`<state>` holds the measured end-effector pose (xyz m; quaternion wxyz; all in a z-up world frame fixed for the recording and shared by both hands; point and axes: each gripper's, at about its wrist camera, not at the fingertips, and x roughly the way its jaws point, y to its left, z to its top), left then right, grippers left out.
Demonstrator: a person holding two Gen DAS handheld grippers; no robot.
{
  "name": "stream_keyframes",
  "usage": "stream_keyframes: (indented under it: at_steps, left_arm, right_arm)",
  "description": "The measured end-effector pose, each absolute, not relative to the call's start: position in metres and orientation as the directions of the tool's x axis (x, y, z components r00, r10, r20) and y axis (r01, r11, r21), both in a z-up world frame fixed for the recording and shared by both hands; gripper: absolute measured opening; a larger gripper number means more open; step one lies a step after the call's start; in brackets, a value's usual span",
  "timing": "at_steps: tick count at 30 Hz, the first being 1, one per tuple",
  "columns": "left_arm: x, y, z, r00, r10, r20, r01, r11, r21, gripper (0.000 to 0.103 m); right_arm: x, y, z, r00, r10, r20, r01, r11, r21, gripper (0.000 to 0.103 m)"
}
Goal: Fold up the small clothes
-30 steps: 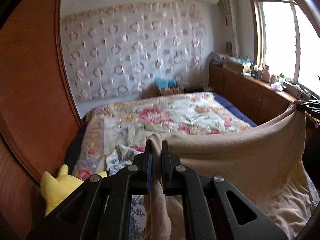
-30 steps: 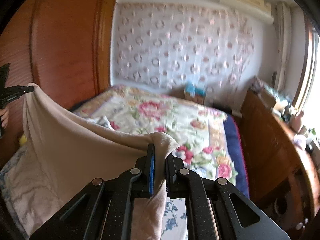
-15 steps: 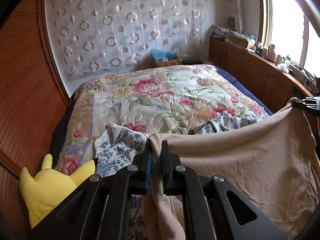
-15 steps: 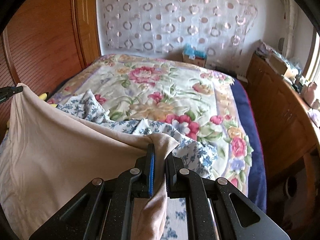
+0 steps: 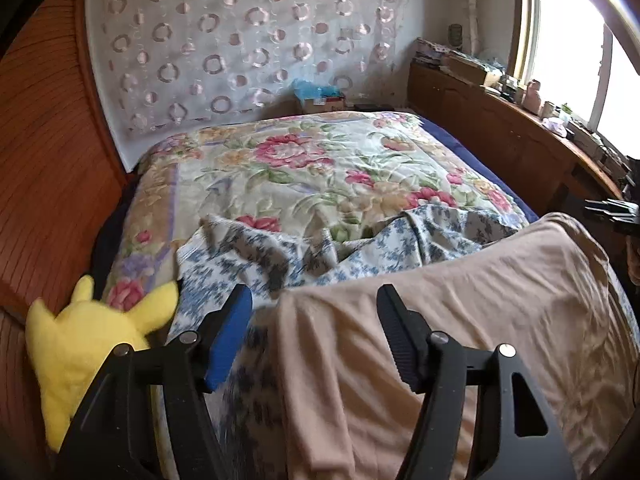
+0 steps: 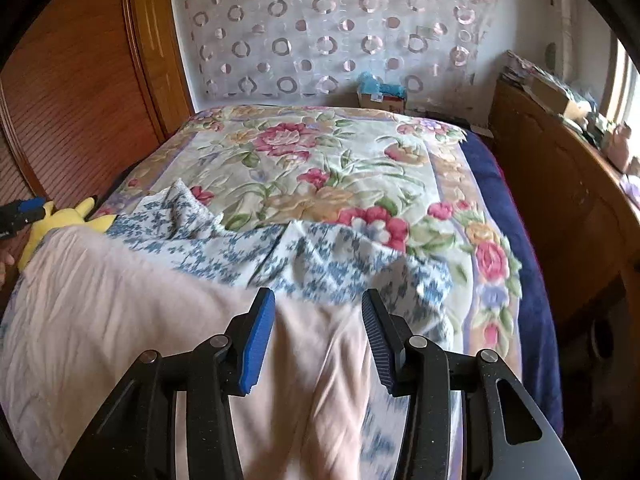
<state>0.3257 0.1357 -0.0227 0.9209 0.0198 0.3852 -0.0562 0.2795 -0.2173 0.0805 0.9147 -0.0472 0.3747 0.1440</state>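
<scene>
A beige garment [image 5: 460, 320] [image 6: 140, 320] lies spread over the near end of the bed. My left gripper [image 5: 316, 304] hangs over the garment's left edge with its jaws opening; cloth lies between the fingers but the pads do not press on it. My right gripper [image 6: 318, 304] is over the garment's right edge, jaws likewise opening, the cloth loose between them. Under and beyond the beige garment lies a white cloth with blue flowers [image 5: 320, 248] [image 6: 320, 256]. Each gripper's tip shows at the far edge of the other view.
A floral quilt [image 5: 304, 168] [image 6: 320, 168] covers the bed. A yellow plush toy [image 5: 80, 340] [image 6: 60, 220] sits at the left by the wooden panel [image 5: 40, 160]. A wooden cabinet [image 5: 520, 148] [image 6: 560, 184] with clutter runs along the right under the window.
Both grippers came down toward the bed and went from shut on the beige garment's held-up edge to open. The garment dropped from hanging stretched between them to lying on the bed.
</scene>
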Motion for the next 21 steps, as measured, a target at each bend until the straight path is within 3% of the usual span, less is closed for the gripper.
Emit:
stream_keyframes:
  at_steps: [10,21]
  left_arm:
    - [0.261,0.138,-0.05,0.667,-0.107,-0.737,0.103,0.993,-0.051,0.066]
    - [0.239,0.126,-0.066,0.642,-0.13,-0.756,0.106,0.991,-0.08,0.066]
  right_arm:
    - [0.199,-0.244,0.06,0.639,0.252,-0.727,-0.287,0.955,0.079,0.047]
    - [0.174,-0.257,0.043,0.583,0.257,-0.771,-0.237,0.961,0.141,0.047]
